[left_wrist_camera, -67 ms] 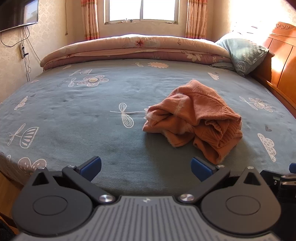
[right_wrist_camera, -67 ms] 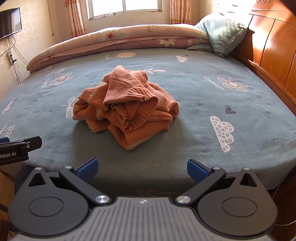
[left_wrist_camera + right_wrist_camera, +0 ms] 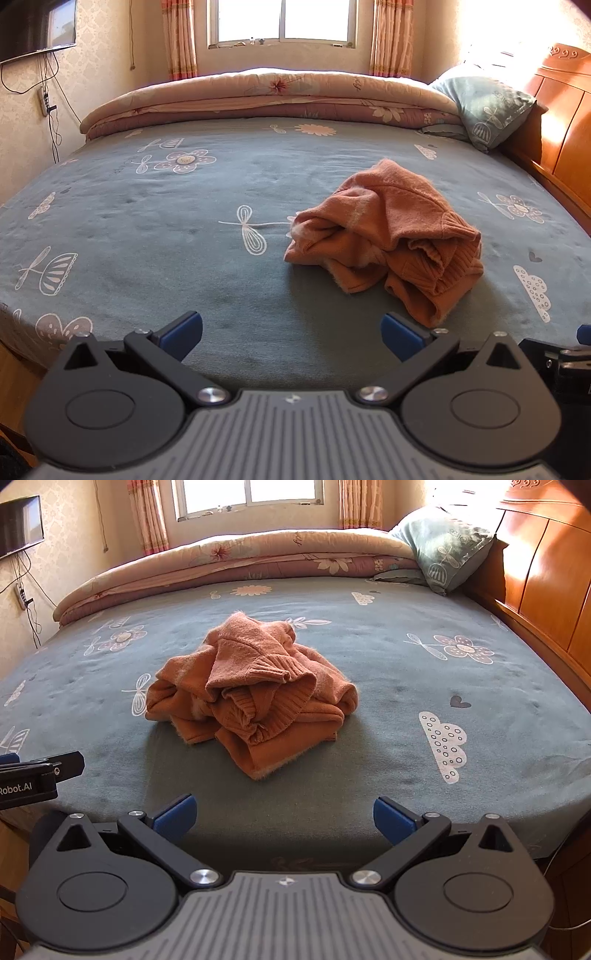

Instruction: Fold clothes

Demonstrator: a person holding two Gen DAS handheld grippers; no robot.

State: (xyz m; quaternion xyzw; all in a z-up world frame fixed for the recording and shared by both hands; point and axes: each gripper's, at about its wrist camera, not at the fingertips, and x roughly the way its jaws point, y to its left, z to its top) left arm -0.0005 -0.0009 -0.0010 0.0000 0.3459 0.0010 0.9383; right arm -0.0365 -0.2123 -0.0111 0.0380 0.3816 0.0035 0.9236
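Left wrist view, gripper: the left gripper (image 3: 291,334) hangs over the near edge of the bed (image 3: 147,229), fingers spread wide with nothing between them; only the grey-green sheet shows in the gap
Left wrist view, garment: the orange sweater (image 3: 388,243) lies in a crumpled heap on the sheet, beyond the fingers and off to the right, apart from both pads; a ribbed cuff or hem shows on its near right side
Right wrist view, gripper: the right gripper (image 3: 282,814) is also wide and empty, at the near edge of the bed
Right wrist view, garment: the sweater (image 3: 251,698) sits almost straight ahead, a little left of centre, untouched; the left gripper's finger pokes in at the left edge
Step in hand: I'd call it the very start, the approach; no folding done yet
Next move: likely reach forward to the heap, pinch two edges and spread it flat; finding the hem or shoulders in that bundle looks like the tricky part
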